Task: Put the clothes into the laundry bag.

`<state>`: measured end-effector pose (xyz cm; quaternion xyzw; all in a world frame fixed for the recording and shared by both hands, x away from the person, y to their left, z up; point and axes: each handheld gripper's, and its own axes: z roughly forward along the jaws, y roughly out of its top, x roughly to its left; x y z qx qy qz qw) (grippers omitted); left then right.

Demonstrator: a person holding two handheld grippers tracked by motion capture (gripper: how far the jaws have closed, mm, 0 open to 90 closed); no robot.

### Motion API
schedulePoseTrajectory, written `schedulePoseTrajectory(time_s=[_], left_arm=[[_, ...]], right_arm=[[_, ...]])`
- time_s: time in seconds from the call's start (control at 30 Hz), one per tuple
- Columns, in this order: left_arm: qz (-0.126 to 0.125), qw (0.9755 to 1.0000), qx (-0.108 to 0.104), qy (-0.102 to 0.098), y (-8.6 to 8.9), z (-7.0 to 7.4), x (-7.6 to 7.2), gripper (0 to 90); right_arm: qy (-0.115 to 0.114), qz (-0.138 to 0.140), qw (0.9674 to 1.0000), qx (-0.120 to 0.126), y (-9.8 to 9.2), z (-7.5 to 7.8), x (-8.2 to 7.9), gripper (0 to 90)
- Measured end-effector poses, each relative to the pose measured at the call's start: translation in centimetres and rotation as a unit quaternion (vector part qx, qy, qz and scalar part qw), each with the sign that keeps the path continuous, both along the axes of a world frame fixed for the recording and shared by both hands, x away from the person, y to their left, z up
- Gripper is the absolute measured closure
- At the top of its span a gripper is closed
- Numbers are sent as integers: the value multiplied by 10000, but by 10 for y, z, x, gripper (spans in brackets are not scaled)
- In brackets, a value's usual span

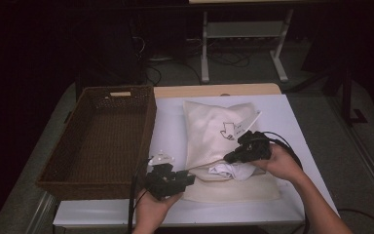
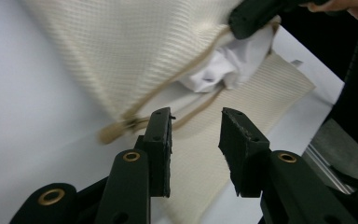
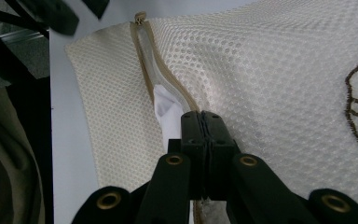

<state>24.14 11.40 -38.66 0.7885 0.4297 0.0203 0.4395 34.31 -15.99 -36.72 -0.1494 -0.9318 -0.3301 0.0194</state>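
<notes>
Right gripper view has your right gripper (image 3: 204,122) pinched on the mesh bag's (image 3: 270,70) zipper edge beside the basket (image 1: 102,136), white cloth (image 3: 165,109) poking out, left gripper (image 2: 196,126) spread empty by the zipper pull (image 2: 129,123), so probably grab that and zip next.

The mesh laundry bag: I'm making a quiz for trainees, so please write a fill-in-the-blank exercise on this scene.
1. The right gripper is shut on the ____ edge of the mesh laundry bag.
2. The cloth poking out of the bag's opening is ____ in colour.
3. The jaws of the left gripper stand ____, with nothing pressed between them.
4. The wicker basket sits to the ____ of the bag in the high view.

Missing words: zipper; white; open; left
</notes>
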Motion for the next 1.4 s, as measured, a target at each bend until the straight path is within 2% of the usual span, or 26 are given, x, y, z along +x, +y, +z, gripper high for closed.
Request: schedulePoseTrajectory(time_s=[0.13,0.23,0.4,0.57,0.73,0.8,0.87,0.93,1.07,1.2,1.3,1.4], left_arm=[[-133,9998,-89,99,-29,-15,6,633],[-200,9996,-69,174,-50,-27,13,669],[-42,9998,-115,173,-77,-44,29,773],[268,9990,-315,182,-91,-54,48,797],[555,9974,-447,76,-95,-59,62,810],[683,9964,-511,18,-96,-61,66,814],[831,9945,-636,46,-97,-62,71,814],[882,9937,-680,89,-98,-62,73,812],[748,9958,-529,42,-97,-60,67,793],[552,9975,-422,82,-91,-57,58,765],[424,9980,-456,127,-89,-55,49,730],[220,9982,-537,173,-93,-54,40,702]], right_arm=[[-19,-18,10000,19,0,1,0,881],[-13,-52,10000,18,-1,1,0,881],[-21,-90,9999,40,-2,2,0,881],[-1,-150,9999,80,-4,4,-1,881],[44,-266,9996,52,-4,4,0,884],[39,-285,9996,62,-3,6,0,885],[75,-332,9994,101,-3,7,0,886],[100,-355,9991,226,-2,9,-2,887],[110,-422,9989,197,-4,8,-3,884],[154,-498,9984,229,-6,-3,-2,881],[165,-532,9981,248,-7,-7,-2,880],[173,-544,9979,300,-8,-7,0,878]])
